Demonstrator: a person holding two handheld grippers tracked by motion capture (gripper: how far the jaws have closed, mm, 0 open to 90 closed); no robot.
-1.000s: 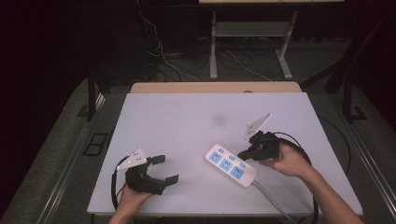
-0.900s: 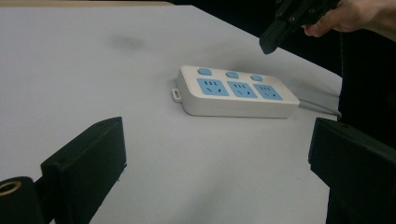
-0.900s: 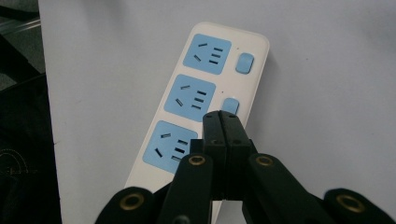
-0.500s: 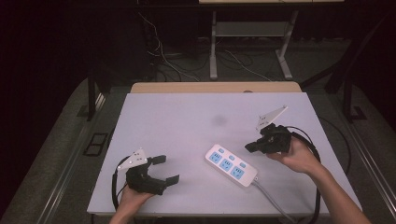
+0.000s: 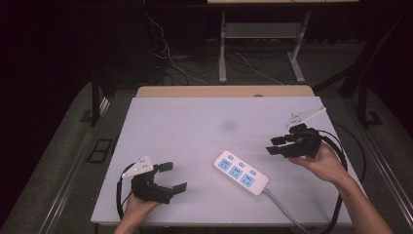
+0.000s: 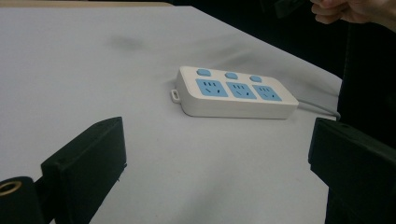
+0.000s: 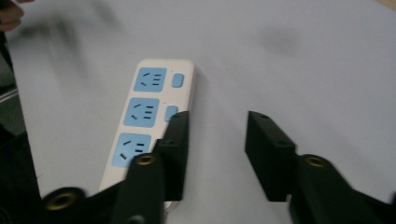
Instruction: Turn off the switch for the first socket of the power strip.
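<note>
**Power strip sitting free, both grippers empty**

So here's where I'm at. The white power strip with its three blue sockets lies flat on the worktop, a bit right of the middle and toward my edge, angled, with its grey cord trailing off the near side. Nothing is touching it.

My right gripper is up off the surface to the right of the strip, near but clearly apart from it. Its fingers have just been opening and now stand partway apart with only bare worktop between them; in the right gripper view the strip sits just left of them.

My left gripper sits low at the near left corner, well apart from the strip, fingers spread wide and holding nothing. The left gripper view looks straight across at the strip's long side.
</note>
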